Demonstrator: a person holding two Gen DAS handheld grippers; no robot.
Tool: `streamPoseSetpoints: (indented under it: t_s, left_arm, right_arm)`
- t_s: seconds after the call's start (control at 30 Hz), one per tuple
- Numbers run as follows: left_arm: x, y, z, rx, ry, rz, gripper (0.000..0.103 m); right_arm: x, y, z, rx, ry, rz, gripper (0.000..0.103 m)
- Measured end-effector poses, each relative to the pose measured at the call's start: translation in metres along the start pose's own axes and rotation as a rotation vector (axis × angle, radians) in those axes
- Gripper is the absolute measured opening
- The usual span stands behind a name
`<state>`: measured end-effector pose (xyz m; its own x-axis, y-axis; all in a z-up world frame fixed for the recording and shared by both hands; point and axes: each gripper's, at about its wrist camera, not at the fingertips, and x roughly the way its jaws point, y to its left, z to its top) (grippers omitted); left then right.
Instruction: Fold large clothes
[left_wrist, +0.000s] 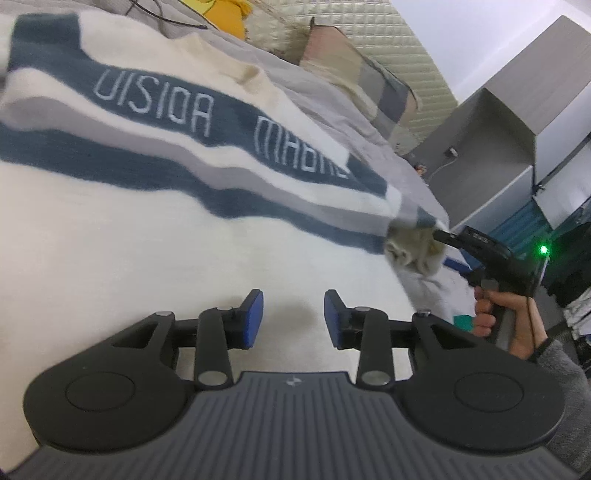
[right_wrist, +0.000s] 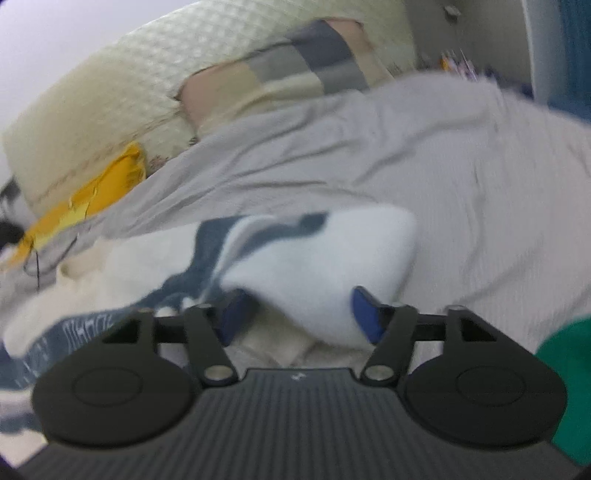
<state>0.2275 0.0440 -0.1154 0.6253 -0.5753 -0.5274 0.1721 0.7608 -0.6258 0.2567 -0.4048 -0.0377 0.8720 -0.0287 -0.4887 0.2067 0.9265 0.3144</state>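
Cream and blue sweater (left_wrist: 147, 206) spread on the bed (right_wrist: 461, 192) mid-frame, left gripper (left_wrist: 293, 317) held wide over it, sleeve end bunched between right gripper (right_wrist: 295, 314) pads, no box or basket seen

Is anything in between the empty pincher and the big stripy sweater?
Nothing visible. The left gripper hangs open right over the sweater, only air between. The right gripper has a bunch of the sweater's fabric between its fingers.

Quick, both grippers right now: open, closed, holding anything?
Left gripper: open, holding nothing, above the white sweater.
Right gripper: jaws apart, with a fold of the sweater's sleeve between them; whether they pinch it cannot be told.
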Motion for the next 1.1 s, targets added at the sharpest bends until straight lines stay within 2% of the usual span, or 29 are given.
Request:
streamPoseSetpoints:
  t_s: [0.13,0.27,0.33,0.4,0.6,0.67,0.73,0.77,0.8,0.87,0.93,1.1]
  left_arm:
    - [0.000,0.001,0.000,-0.024,-0.021,0.024,0.040]
    - [0.002,0.002,-0.001,-0.021,-0.037,0.049,0.041]
    - [0.004,0.003,-0.002,-0.028,-0.035,0.054,0.041]
    - [0.006,0.004,-0.002,-0.025,-0.037,0.059,0.041]
    - [0.014,0.004,-0.004,-0.003,-0.035,0.077,0.042]
    - [0.016,0.004,-0.004,0.001,-0.036,0.080,0.042]
    - [0.017,0.005,-0.004,-0.001,-0.038,0.079,0.042]
    - [0.017,0.005,-0.004,-0.001,-0.038,0.078,0.042]
    - [0.017,0.005,-0.004,-0.002,-0.038,0.077,0.042]
    - [0.018,0.006,-0.004,-0.003,-0.039,0.076,0.042]
    - [0.018,0.006,-0.005,-0.005,-0.039,0.074,0.042]
    - [0.017,0.007,-0.006,-0.004,-0.039,0.072,0.042]
  right_arm:
    - [0.018,-0.007,-0.009,-0.006,0.086,-0.006,0.074]
    - [0.036,-0.006,-0.021,-0.063,0.077,-0.068,0.074]
    - [0.045,-0.013,-0.024,-0.011,0.071,-0.093,0.073]
    - [0.047,-0.019,-0.025,0.045,0.020,-0.128,0.073]
    - [0.046,-0.040,-0.031,0.328,-0.094,-0.168,0.073]
    - [0.047,-0.036,-0.029,0.302,-0.114,-0.209,0.073]
    - [0.048,-0.028,-0.025,0.208,-0.132,-0.285,0.074]
    - [0.049,-0.025,-0.024,0.172,-0.143,-0.320,0.076]
    - [0.050,-0.027,-0.023,0.167,-0.149,-0.331,0.084]
    - [0.056,-0.037,-0.023,0.217,-0.126,-0.278,0.085]
    - [0.063,-0.050,-0.018,0.267,-0.094,-0.170,0.085]
    - [0.071,-0.052,-0.010,0.203,-0.080,0.039,0.082]
